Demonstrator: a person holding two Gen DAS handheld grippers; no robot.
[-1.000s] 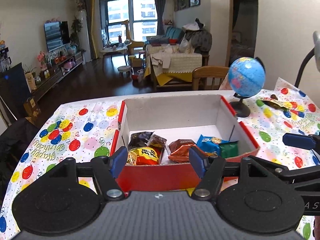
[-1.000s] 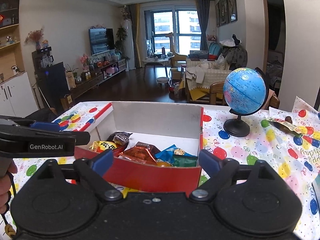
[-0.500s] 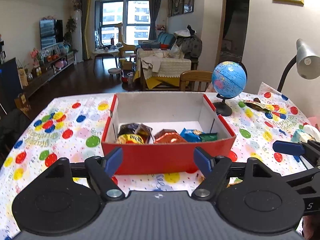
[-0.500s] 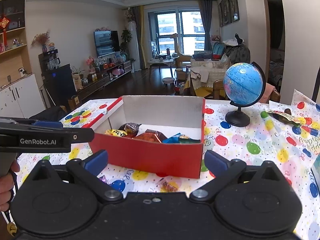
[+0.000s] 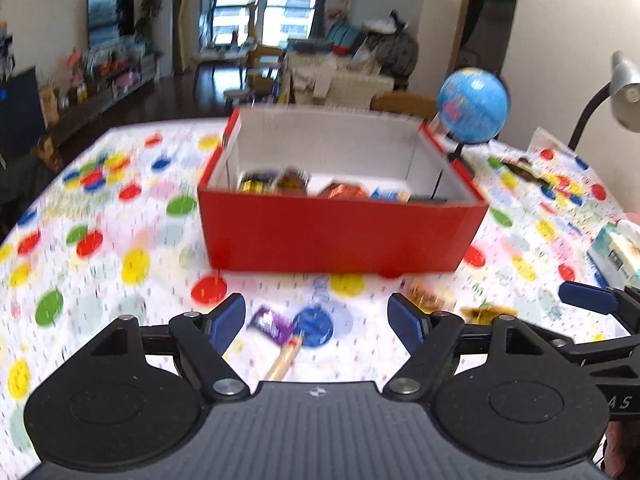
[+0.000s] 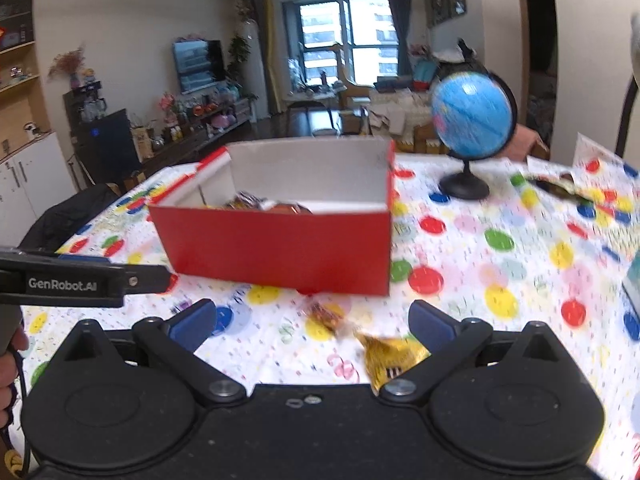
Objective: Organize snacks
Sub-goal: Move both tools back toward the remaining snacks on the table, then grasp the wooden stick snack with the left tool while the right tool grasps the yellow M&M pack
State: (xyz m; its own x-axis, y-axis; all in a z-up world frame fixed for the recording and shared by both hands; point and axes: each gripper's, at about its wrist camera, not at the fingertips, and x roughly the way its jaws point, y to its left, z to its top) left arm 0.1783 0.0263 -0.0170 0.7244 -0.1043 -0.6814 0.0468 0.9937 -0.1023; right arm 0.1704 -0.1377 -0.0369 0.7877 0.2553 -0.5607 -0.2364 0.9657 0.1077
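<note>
A red box [image 5: 340, 236] with a white inside holds several snack packets on the balloon-print tablecloth; it also shows in the right wrist view [image 6: 280, 248]. Loose snacks lie in front of it: a purple packet [image 5: 270, 324], a stick-shaped snack [image 5: 284, 360], an orange candy [image 6: 324, 314] and a yellow packet [image 6: 394, 356]. My left gripper [image 5: 316, 324] is open and empty above the purple packet. My right gripper [image 6: 312, 326] is open and empty, with the yellow packet by its right finger.
A blue globe [image 6: 472, 120] stands right of the box. A dark wrapper [image 6: 560, 188] lies at the far right. A tissue pack [image 5: 616, 252] and a desk lamp [image 5: 624, 88] are on the right side.
Both grippers have pulled back from the box and tilted down, so the loose snacks in front of the box have come into view. Both stay open and empty.
</note>
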